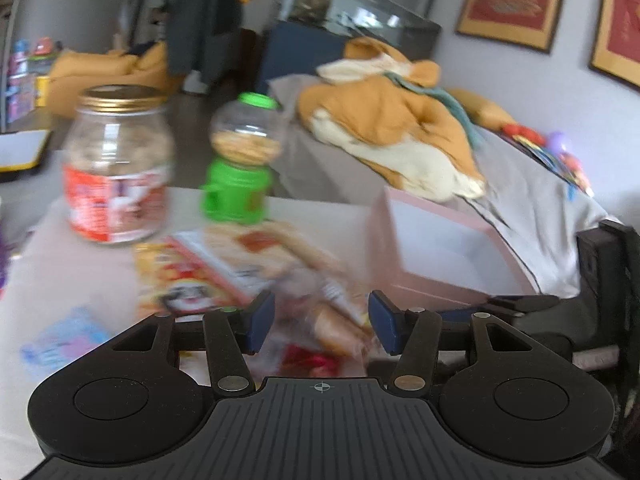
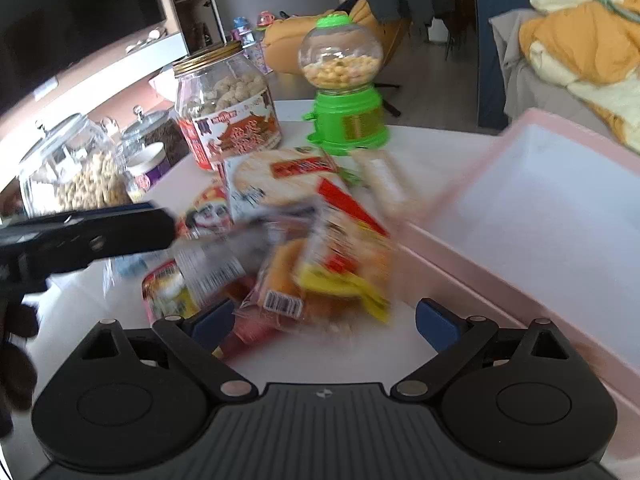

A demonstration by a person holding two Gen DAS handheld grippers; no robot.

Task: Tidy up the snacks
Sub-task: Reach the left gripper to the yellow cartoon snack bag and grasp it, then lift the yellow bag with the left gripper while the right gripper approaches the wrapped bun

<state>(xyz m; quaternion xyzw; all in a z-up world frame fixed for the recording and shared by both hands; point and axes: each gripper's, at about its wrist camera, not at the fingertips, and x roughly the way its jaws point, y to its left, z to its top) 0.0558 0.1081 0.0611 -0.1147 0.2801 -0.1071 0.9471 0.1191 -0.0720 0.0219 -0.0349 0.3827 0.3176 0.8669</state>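
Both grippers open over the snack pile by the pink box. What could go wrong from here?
1. The snack packets overlap, so the right gripper may pinch several or crush one.
2. The left gripper hovers over the same pile; they could collide.
3. The green candy dispenser and glass jar stand just behind; a sweep might topple them.

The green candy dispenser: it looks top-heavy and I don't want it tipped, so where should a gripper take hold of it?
Probably the green candy dispenser is best gripped across its square green base, approached level from the near side over the snack packets. The base has flat sides; the clear globe above is round and likely slippery. It stands upright beside the gold-lidded jar.
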